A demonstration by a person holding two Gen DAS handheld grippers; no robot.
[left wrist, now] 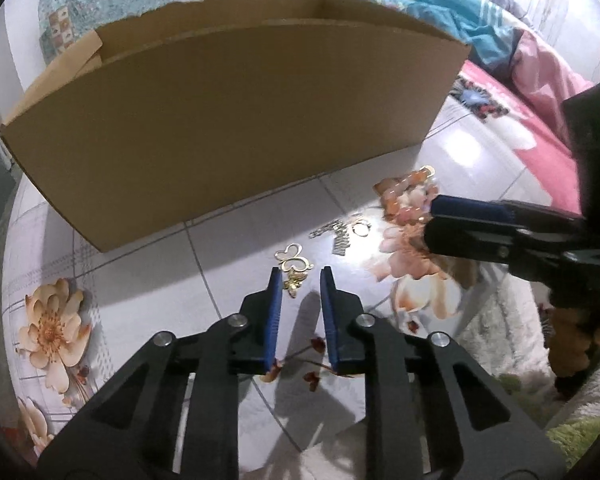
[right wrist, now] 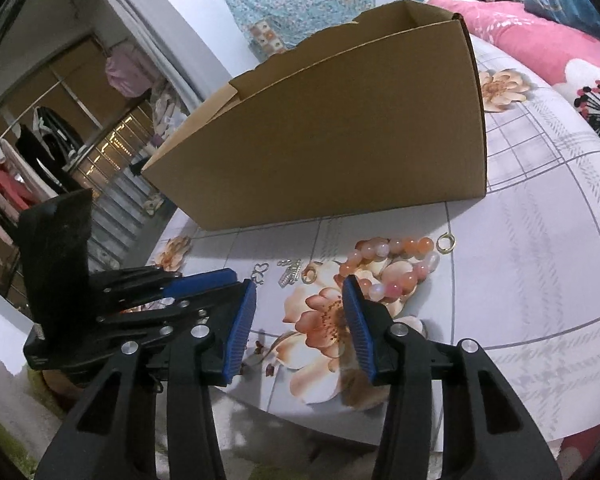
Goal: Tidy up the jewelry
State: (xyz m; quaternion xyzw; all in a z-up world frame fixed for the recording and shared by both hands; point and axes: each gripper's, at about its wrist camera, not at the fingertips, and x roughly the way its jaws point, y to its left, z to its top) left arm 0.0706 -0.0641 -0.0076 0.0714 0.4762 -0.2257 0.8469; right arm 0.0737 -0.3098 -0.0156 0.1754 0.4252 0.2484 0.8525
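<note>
Jewelry sits loose on the floral table cover (right wrist: 540, 264), in a row in front of the cardboard box (left wrist: 236, 120). Gold butterfly pendant (left wrist: 294, 266) is leftmost, then a small silver chain piece (left wrist: 334, 236), a gold ring (left wrist: 361, 229), and the peach-pink bead bracelet (right wrist: 392, 264) on the right. A second gold ring (right wrist: 445, 243) lies just right of the beads, at the far end of that cluster.

Left gripper (left wrist: 299, 276): jaws narrow but not closed, a clear gap between the blue pads. The lower gold charm of the pendant lies just beside the left pad's tip, between the fingertips in the left wrist view. Can't tell whether the pad touches it; nothing is pinched.

Right gripper (right wrist: 300, 286): jaws roughly half spread, nothing between them but the printed flower. Its right fingertip overlaps the near edge of the bead bracelet in the right wrist view; contact can't be told. Not grasping anything.

The two tools are close together: the left one shows in the right wrist view just left of the right gripper's left finger, and the right one reaches in from the right edge of the left wrist view, its tip over the beads.

Box is open-topped, upright, on the far side of the jewelry, apart from all pieces. Pink floral bedding (right wrist: 540, 48) lies far right.
</note>
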